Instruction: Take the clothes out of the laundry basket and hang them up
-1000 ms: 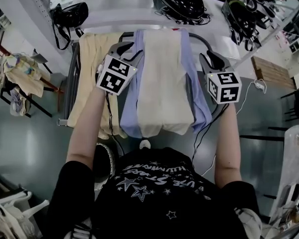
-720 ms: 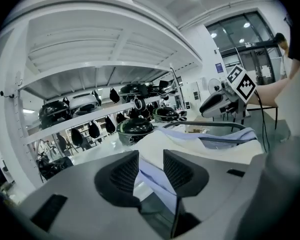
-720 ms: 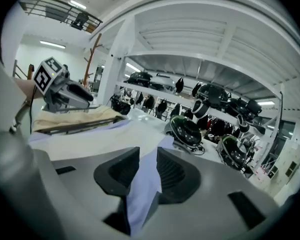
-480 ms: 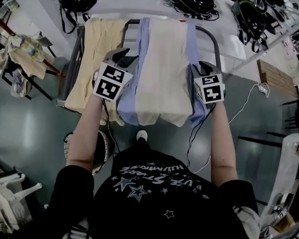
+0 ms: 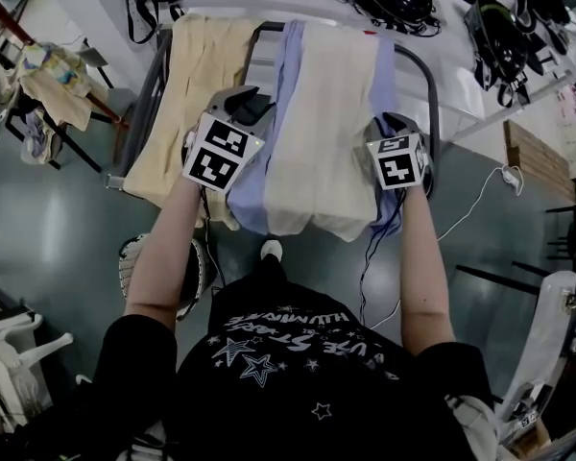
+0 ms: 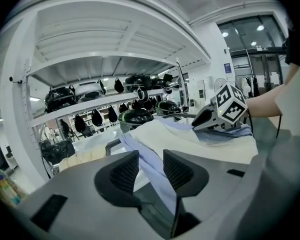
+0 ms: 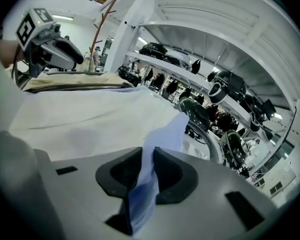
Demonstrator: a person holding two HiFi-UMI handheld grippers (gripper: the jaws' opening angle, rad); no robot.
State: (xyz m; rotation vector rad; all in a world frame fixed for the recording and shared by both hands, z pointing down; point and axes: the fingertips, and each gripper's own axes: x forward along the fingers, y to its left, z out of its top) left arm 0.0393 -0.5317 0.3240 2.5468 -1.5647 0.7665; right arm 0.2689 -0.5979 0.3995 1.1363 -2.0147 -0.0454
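Between right gripper [image 7: 148, 154] fingers [image 7: 174, 176], blue garment [image 7: 165, 131]

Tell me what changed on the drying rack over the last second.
Both grippers came down the near side of the rack. The right gripper moved in on the edge of the blue garment; its jaws have just been closing and now pinch it. The left gripper keeps its jaws apart, blue cloth between them. The cream garment stays draped on top.

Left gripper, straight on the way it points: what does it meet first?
Left gripper meets the blue cloth first: its edge lies between the open fingers, not clamped. The cream cloth lies just beyond, though depth is hard to judge.
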